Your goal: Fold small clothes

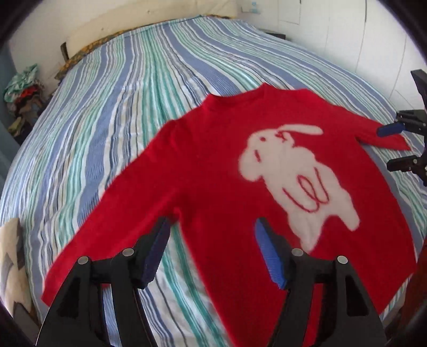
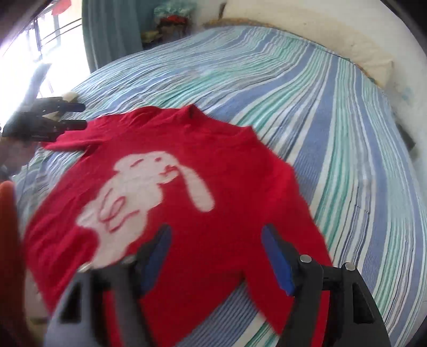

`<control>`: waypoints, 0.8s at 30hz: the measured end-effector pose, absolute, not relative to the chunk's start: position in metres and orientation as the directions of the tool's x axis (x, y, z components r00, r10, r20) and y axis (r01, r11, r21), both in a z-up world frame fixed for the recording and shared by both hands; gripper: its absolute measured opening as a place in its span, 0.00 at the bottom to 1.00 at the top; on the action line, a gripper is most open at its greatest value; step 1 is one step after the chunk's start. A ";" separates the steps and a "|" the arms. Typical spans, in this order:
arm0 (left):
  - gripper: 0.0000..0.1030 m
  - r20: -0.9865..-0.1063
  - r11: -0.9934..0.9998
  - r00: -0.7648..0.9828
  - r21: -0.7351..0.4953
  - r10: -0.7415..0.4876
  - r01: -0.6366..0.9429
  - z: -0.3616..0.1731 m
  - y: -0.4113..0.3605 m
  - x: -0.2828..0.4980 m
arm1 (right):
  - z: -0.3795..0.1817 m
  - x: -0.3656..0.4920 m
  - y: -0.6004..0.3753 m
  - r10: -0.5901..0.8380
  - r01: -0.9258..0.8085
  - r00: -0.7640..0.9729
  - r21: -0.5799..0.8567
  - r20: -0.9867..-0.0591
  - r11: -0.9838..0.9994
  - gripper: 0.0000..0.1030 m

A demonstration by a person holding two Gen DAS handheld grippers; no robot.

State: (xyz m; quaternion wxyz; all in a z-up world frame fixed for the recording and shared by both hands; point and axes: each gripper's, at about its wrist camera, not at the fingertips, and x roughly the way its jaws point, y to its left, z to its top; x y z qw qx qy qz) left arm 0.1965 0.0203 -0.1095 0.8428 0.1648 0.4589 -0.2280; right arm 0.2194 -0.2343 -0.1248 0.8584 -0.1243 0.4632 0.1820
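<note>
A small red sweater (image 1: 213,170) with a white rabbit on its front lies flat and spread out on the striped bed; it also shows in the right wrist view (image 2: 186,165). My left gripper (image 1: 212,240) is open and empty, above the gap between the sweater's near sleeve and its body. My right gripper (image 2: 216,248) is open and empty, over the sweater's lower side near its other sleeve. The right gripper also shows at the far right of the left wrist view (image 1: 387,145), by the sleeve end. The left gripper also shows at the left of the right wrist view (image 2: 77,116).
The bed (image 1: 133,106) has a blue, green and white striped cover. A pile of clothes (image 1: 21,93) sits at the far left by the wall. A pillow (image 1: 146,21) lies along the headboard. A window with a teal curtain (image 2: 112,32) stands behind the bed.
</note>
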 end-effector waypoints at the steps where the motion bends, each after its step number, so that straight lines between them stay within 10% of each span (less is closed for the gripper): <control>1: 0.67 -0.865 0.829 0.447 0.066 -0.230 0.555 -0.120 0.015 0.169 | -0.130 0.194 -0.219 0.229 -0.468 0.471 -0.022 -0.852 0.883 0.67; 12: 0.54 -0.884 0.844 0.464 0.205 -0.057 0.496 -0.132 0.040 0.013 | -0.218 -0.011 -0.188 0.036 -0.423 0.313 -0.105 -0.949 0.900 0.65; 16: 0.80 -0.811 0.933 0.560 0.051 -0.170 0.357 -0.084 0.050 0.011 | -0.180 -0.037 -0.205 -0.006 -0.265 0.463 -0.145 -0.886 0.953 0.65; 24: 0.95 -0.736 0.968 0.650 -0.035 -0.192 0.247 -0.031 0.032 -0.003 | -0.117 -0.035 -0.196 0.098 -0.077 0.714 0.062 -0.693 0.995 0.77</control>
